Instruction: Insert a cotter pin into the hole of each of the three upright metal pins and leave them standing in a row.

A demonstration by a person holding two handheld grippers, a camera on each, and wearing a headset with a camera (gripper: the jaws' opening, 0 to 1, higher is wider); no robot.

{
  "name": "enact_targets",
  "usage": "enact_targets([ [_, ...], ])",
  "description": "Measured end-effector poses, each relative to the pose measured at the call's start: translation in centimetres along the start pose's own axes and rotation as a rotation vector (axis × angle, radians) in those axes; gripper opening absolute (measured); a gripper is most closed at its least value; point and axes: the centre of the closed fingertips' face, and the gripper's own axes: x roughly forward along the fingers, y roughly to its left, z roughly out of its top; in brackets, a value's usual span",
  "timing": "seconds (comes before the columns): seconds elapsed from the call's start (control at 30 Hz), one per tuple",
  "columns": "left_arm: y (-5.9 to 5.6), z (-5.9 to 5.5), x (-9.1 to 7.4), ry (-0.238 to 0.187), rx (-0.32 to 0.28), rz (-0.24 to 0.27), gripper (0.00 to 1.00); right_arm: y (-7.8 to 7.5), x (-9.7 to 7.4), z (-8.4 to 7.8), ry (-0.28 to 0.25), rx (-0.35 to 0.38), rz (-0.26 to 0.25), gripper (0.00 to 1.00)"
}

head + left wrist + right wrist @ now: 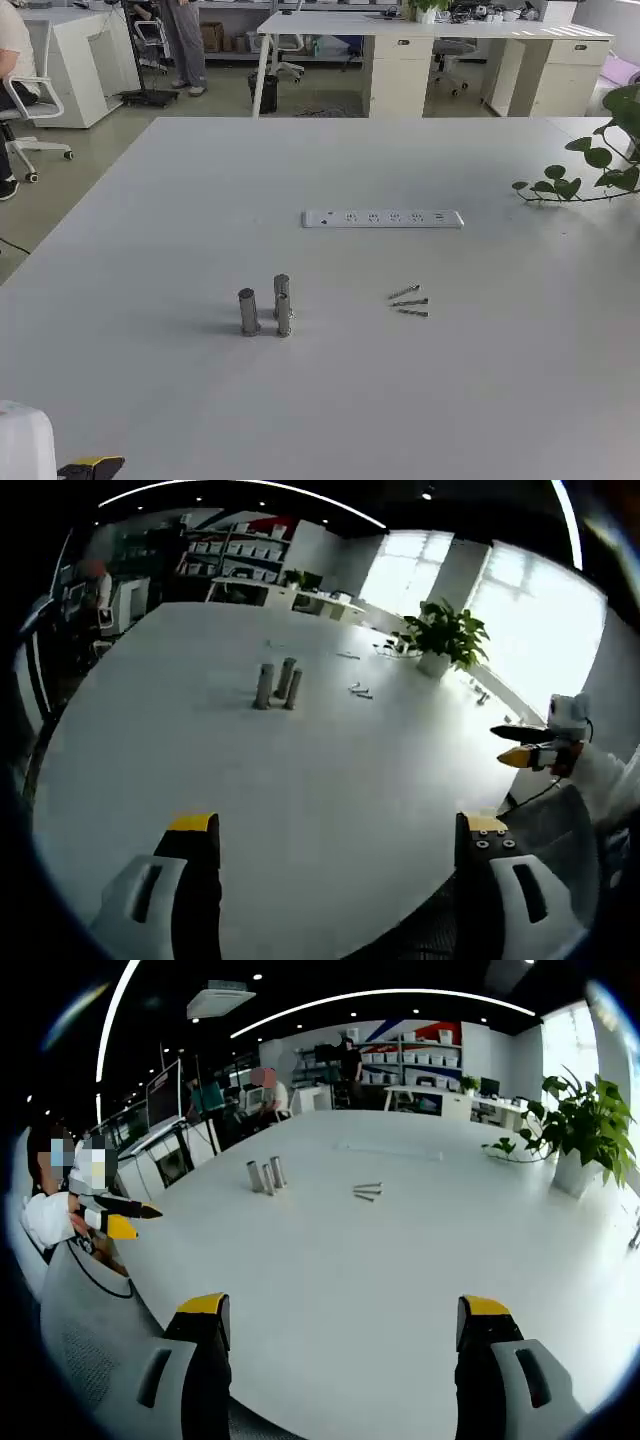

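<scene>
Three upright metal pins [247,312] stand clustered near the counter [480,400] centre. Three cotter pins [409,301] lie loose at their 3 o'clock. Left tongs [338,825] and right tongs [344,1306] both gape wide, holding nothing, touching nothing.

Satin grey metal upright pins [248,312] and bare metal cotter pins [409,301] on a smooth, matt white tabletop [450,400].

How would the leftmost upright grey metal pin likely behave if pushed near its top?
The leftmost upright grey metal pin is tall on a narrow base, so it would probably tip. Once down, its round body would likely roll on the smooth white table.
</scene>
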Motion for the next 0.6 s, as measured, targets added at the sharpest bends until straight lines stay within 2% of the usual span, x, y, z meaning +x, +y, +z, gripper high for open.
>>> enact_targets([
  [0.2, -0.42, -0.19, 0.15, 0.009, 0.004, -0.015, 0.99, -0.04, 0.15, 0.2, 0.002, 0.0, 0.006, 0.96],
  [0.4, -0.37, 0.15, 0.16, 0.01, 0.018, -0.016, 0.99, 0.13, 0.43, 0.45, 0.007, -0.002, 0.008, 0.96],
  [0.6, -0.16, 0.25, 0.2, 0.021, 0.004, -0.007, 0.99, 0.01, 0.65, 0.57, 0.007, 0.0, 0.013, 0.96],
])
